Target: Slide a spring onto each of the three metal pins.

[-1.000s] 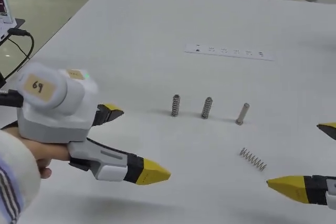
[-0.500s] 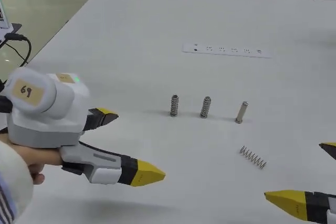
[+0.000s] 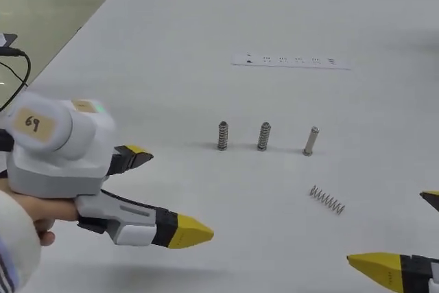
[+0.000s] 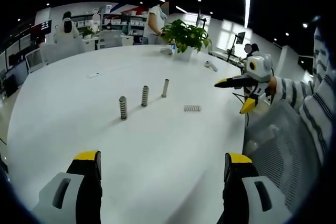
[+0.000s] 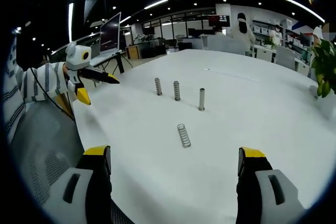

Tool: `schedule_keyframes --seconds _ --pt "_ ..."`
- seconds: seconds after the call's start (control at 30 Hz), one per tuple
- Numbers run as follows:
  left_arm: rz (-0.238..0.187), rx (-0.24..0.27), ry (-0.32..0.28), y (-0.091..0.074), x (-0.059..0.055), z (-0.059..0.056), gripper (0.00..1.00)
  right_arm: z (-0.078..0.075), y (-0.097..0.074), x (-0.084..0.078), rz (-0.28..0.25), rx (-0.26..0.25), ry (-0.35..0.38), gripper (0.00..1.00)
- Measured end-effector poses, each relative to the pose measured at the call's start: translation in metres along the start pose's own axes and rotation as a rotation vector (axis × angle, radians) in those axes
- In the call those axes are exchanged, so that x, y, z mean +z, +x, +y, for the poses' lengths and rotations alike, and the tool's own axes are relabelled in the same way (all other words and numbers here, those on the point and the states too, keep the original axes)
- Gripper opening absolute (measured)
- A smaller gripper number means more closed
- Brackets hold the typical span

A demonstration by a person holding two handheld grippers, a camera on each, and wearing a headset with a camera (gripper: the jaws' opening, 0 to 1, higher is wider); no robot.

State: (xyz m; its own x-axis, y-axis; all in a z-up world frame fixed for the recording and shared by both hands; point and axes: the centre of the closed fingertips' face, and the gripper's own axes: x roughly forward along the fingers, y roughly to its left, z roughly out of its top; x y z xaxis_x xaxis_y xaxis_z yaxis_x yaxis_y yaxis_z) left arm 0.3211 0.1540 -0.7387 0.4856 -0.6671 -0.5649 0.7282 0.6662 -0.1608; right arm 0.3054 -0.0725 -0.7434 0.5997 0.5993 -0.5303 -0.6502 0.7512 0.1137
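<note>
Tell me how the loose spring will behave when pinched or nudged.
The loose spring lies on its side on the smooth table, so a nudge will probably roll or skid it. Its thin open coils suggest it is light and would likely squash if pinched hard.

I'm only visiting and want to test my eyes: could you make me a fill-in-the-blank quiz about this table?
1. In the row of pins, ___ already wear springs.
2. The loose spring lies on the white ___.
3. In the head view, the bare pin stands at the row's ___ end.
4. The left gripper and right gripper are both ___.
Missing words: two; table; right; open.
</note>
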Motion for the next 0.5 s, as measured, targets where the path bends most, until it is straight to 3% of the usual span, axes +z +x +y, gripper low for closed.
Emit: schedule_keyframes --seconds 0.2,0.37,0.5 --pt "0.041 -0.03 0.048 0.01 -0.001 -0.006 0.95 0.0 -0.001 -0.001 -0.006 -0.008 0.01 0.99" --pt "0.058 -0.067 0.106 0.023 0.009 -0.012 0.93 0.002 -0.002 -0.001 -0.007 -0.011 0.013 0.98" --pt "0.105 -0.109 0.173 0.034 0.012 -0.014 0.93 0.001 -0.003 0.001 -0.011 -0.018 0.017 0.98"
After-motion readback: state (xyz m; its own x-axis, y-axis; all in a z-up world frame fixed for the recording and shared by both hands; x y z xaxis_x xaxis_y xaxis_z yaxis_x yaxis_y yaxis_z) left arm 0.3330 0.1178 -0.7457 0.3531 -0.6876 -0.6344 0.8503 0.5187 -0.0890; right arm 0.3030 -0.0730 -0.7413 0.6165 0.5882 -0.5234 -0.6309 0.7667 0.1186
